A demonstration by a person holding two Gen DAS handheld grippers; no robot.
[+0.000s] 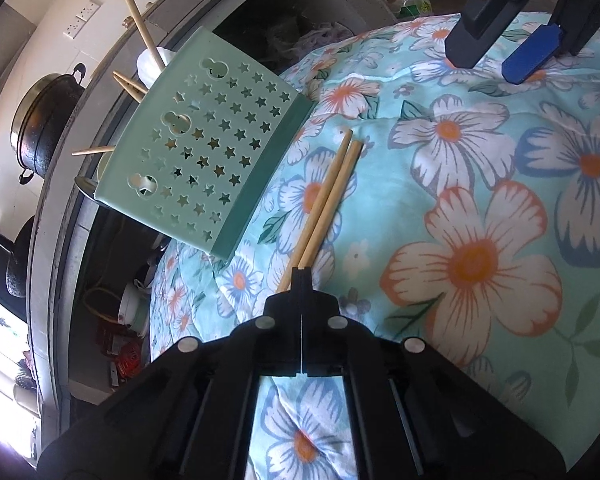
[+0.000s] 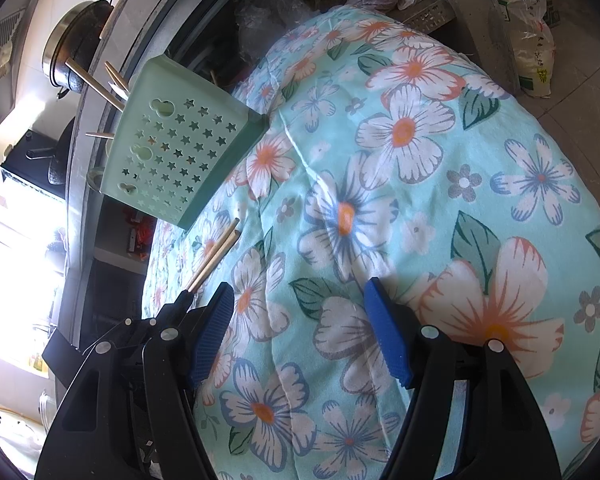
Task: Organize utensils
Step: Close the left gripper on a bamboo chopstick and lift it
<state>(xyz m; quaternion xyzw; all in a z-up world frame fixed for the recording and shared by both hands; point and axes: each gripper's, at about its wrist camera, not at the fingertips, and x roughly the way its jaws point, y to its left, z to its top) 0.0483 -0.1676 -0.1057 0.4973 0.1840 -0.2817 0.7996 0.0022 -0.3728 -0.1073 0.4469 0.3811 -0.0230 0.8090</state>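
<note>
Two wooden chopsticks (image 1: 327, 204) lie side by side on the floral cloth (image 1: 480, 216), and my left gripper (image 1: 302, 274) is shut on their near ends. They point toward a pale green utensil holder (image 1: 204, 144) with star-shaped holes at the cloth's far left edge. Several chopsticks (image 1: 144, 32) stick out of its top. In the right wrist view the same chopsticks (image 2: 216, 256) and the holder (image 2: 172, 156) are at the left, with the left gripper (image 2: 186, 300) clamped on them. My right gripper (image 2: 300, 332) hovers open over the cloth, holding nothing, and also appears at the upper right (image 1: 496, 60).
A metal pot (image 1: 44, 128) sits on a grey counter (image 1: 60, 208) behind the holder, with wall sockets (image 1: 82, 18) above. Plastic bags (image 2: 528, 28) lie on the floor at the far right. Clutter fills the dark shelf under the counter.
</note>
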